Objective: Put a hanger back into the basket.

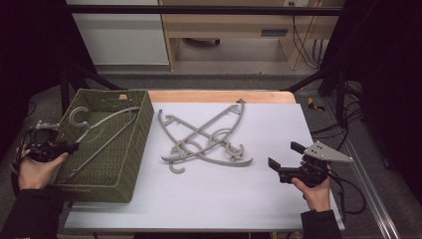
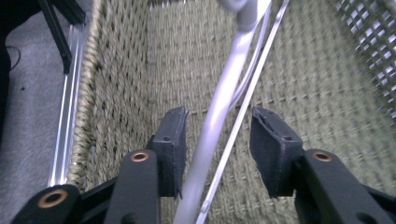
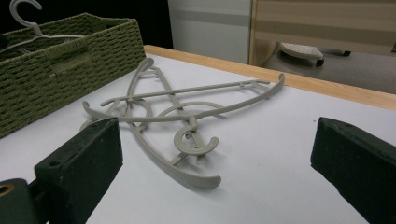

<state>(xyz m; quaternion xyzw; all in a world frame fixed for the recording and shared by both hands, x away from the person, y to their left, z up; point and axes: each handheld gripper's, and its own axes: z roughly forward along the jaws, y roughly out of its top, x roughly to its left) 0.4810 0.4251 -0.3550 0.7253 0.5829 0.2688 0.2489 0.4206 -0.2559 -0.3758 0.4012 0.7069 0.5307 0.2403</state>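
Note:
A grey plastic hanger (image 1: 99, 130) lies inside the green woven basket (image 1: 137, 144) at the table's left. My left gripper (image 1: 74, 146) reaches over the basket's left rim. In the left gripper view its jaws stand open on either side of that hanger's arm (image 2: 224, 93), above the basket floor (image 2: 140, 70). Two more grey hangers (image 1: 204, 137) lie crossed on the white table top. My right gripper (image 1: 284, 154) hovers open to their right with nothing between its jaws. In the right gripper view the crossed hangers (image 3: 187, 112) lie ahead, with the basket (image 3: 70, 60) at the left.
The white table top (image 1: 224, 194) has free room in front and to the right of the crossed hangers. A wooden strip (image 1: 219, 96) runs along its far edge. Black frame posts stand at both sides, and cables (image 1: 348, 189) trail at the right.

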